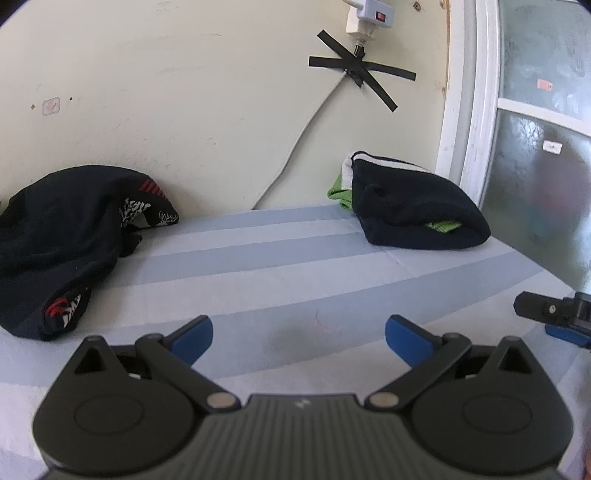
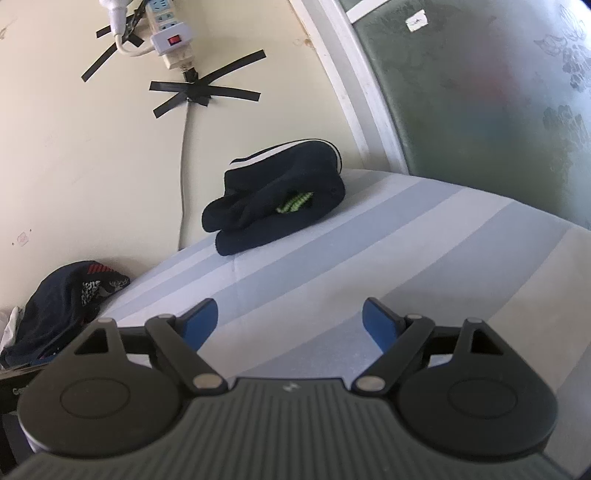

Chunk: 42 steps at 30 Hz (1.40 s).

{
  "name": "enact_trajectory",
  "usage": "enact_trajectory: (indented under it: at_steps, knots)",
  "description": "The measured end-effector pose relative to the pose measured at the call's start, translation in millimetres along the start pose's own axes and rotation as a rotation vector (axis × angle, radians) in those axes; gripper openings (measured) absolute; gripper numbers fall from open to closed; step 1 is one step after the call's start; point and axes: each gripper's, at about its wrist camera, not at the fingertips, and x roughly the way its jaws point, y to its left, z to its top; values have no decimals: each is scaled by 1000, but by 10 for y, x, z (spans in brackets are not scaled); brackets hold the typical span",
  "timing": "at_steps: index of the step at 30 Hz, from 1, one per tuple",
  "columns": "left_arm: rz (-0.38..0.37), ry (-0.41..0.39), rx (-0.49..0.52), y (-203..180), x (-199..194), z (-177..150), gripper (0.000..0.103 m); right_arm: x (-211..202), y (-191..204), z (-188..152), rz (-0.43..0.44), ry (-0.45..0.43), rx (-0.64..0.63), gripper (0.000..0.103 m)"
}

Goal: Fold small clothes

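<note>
A folded stack of dark navy clothes with green and white edges (image 1: 413,210) (image 2: 280,199) sits at the far right of the striped blue cloth surface (image 1: 295,266) (image 2: 406,240), by the wall. A loose heap of black garments with red and white print (image 1: 62,236) (image 2: 66,299) lies at the far left. My left gripper (image 1: 298,338) hovers open over bare cloth between the two piles, nothing between its blue pads. My right gripper (image 2: 290,325) is open too, over bare cloth in front of the folded stack; its tip (image 1: 554,314) shows at the right edge of the left wrist view.
A cream wall runs behind the surface, with a power strip (image 2: 170,33) taped up by black tape crosses (image 1: 362,70) and a cable (image 1: 295,147) hanging down to the surface. A white-framed frosted glass door (image 1: 535,147) (image 2: 480,92) stands at the right.
</note>
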Motion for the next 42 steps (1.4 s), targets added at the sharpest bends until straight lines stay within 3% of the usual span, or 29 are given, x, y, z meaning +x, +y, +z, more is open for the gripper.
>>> enact_trajectory:
  at_steps: [42]
  knots:
    - [15,-24,42,-29,-50,-1,103,3,-40,12,1,7,36,90]
